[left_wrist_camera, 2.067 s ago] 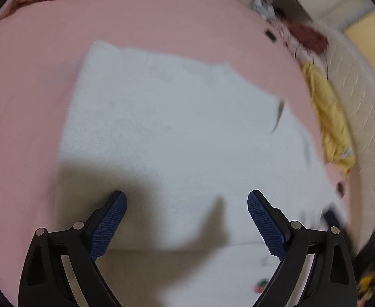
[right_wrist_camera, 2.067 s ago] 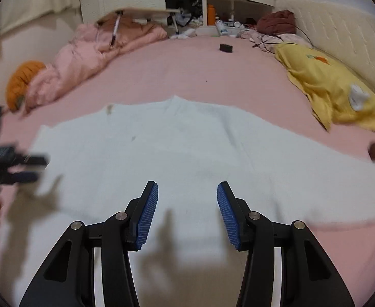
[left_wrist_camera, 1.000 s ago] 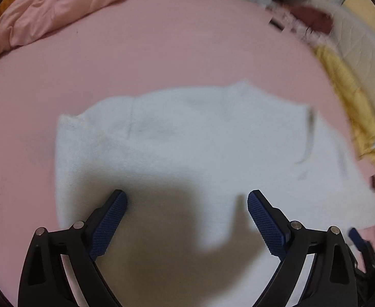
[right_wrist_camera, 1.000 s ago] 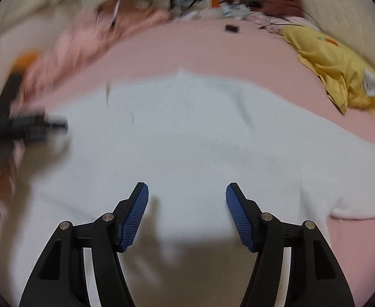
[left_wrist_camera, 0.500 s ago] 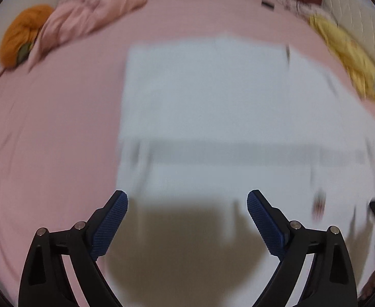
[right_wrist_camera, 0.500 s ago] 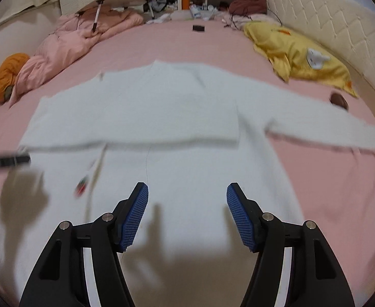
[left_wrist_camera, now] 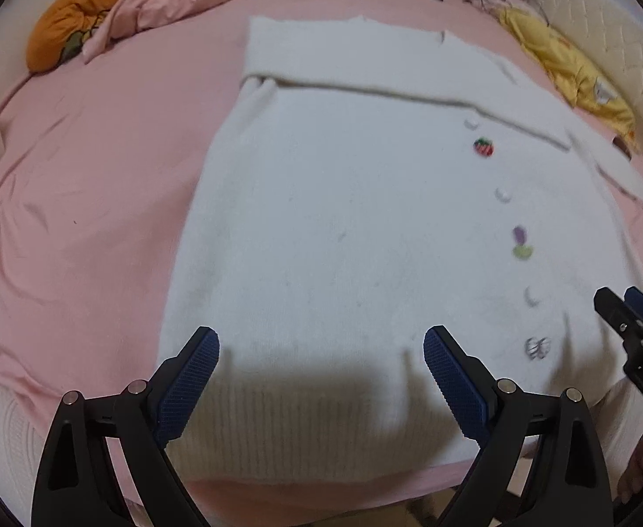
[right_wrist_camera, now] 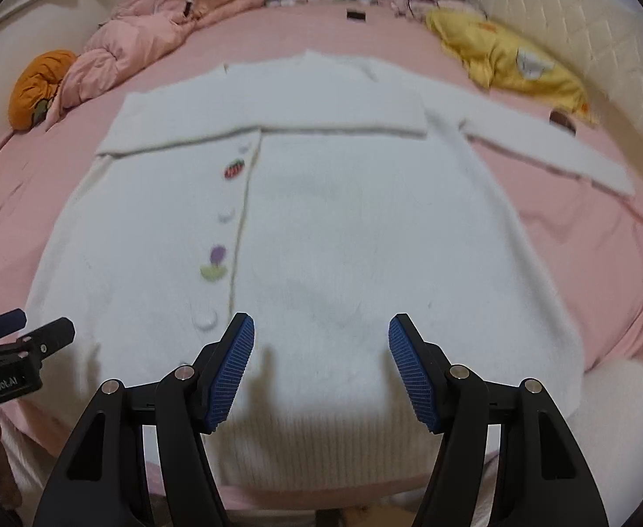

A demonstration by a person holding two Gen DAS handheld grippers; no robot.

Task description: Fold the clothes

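Observation:
A white knit cardigan (left_wrist_camera: 343, 202) lies flat on the pink bed, buttons and small embroidered patches down its front. Its left sleeve is folded across the chest (right_wrist_camera: 268, 110); the right sleeve (right_wrist_camera: 554, 149) stretches out to the right. The ribbed hem (right_wrist_camera: 321, 443) hangs at the near bed edge. My left gripper (left_wrist_camera: 321, 377) is open and empty above the hem on the left side. My right gripper (right_wrist_camera: 321, 369) is open and empty above the hem, right of the button line. Each gripper shows at the edge of the other's view.
A pink bed sheet (left_wrist_camera: 80, 167) covers the bed. A bunched pink duvet (right_wrist_camera: 137, 44) and an orange cushion (right_wrist_camera: 36, 88) lie at the far left. A yellow cloth (right_wrist_camera: 510, 66) lies at the far right by the quilted headboard (right_wrist_camera: 584, 30). Clutter stands beyond the bed.
Both grippers have pulled back toward the near bed edge, so the whole cardigan front and hem now show. The left sleeve lies folded across the chest.

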